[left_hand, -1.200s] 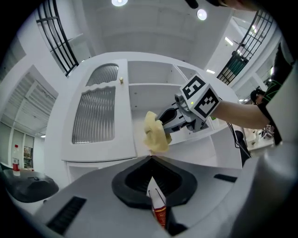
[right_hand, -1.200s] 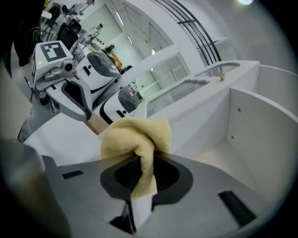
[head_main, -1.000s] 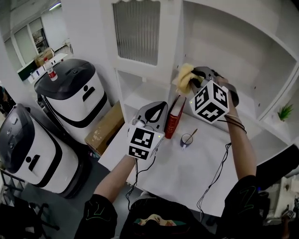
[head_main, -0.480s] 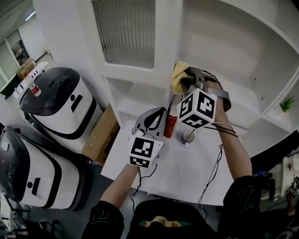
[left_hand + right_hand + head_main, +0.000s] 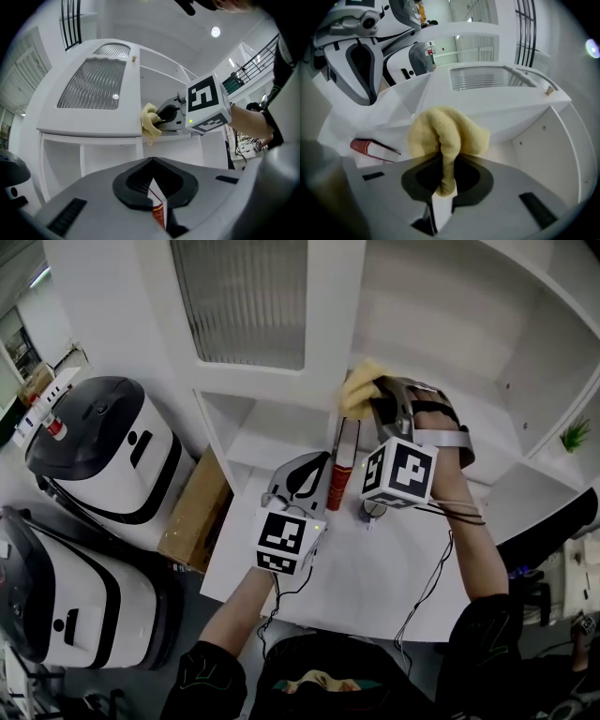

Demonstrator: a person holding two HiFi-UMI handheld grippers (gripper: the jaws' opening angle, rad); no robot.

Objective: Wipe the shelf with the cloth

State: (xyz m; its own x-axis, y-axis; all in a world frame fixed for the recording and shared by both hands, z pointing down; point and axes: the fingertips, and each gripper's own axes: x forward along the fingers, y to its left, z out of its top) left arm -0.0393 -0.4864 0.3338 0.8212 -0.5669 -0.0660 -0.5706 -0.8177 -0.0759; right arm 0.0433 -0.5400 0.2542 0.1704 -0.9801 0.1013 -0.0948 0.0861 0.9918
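Note:
A yellow cloth (image 5: 359,390) is bunched in my right gripper (image 5: 377,397), which is shut on it. The cloth (image 5: 150,123) touches the front edge of the white shelf (image 5: 281,390), just below the ribbed cabinet door. In the right gripper view the cloth (image 5: 445,136) fills the space ahead of the jaws. My left gripper (image 5: 317,465) is lower, over the table, shut on a red book (image 5: 343,465) that stands upright. The book's top corner (image 5: 158,213) shows between the left jaws. The book (image 5: 370,147) also lies low at the left of the right gripper view.
A small cup (image 5: 372,512) with a pen stands on the white table (image 5: 375,587), half hidden by the right gripper's marker cube. Two white and black machines (image 5: 103,446) and a cardboard box (image 5: 192,512) sit at the left. A small plant (image 5: 572,437) is at the far right.
The right gripper with the cloth has shifted a little left and up along the shelf's front edge. The left gripper keeps the book in about the same place. The head view has tilted.

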